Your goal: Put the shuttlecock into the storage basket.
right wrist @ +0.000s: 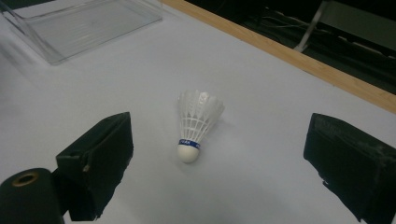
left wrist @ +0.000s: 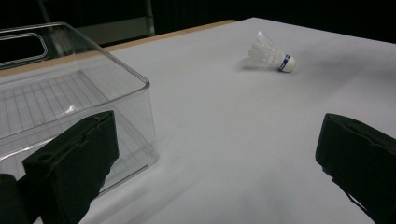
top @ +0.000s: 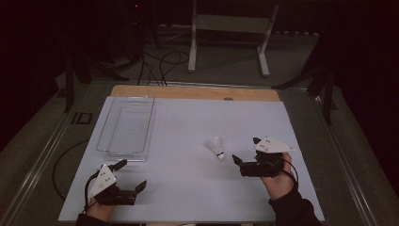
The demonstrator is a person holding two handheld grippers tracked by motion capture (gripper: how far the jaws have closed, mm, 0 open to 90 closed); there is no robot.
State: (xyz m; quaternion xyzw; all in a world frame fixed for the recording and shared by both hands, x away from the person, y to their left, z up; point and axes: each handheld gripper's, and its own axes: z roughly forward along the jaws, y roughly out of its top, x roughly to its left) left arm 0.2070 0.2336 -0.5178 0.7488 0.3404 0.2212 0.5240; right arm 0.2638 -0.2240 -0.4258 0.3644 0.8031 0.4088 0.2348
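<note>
Presently: right gripper (top: 243,151), jaws spread, faces shuttlecock (top: 217,147); advise centring on cork, closing gently; left gripper (top: 131,175) spread, idle.

Shuttlecock (top: 217,147): on the table (top: 188,188), right of centre, lying on its side.
Clear bin (top: 126,127): on the table's far left part, well apart from the shuttlecock.

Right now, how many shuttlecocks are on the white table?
1. The shuttlecock lies on its side on the white table, just ahead of the open right gripper and to the right of the clear plastic bin. The bin looks empty.
</note>
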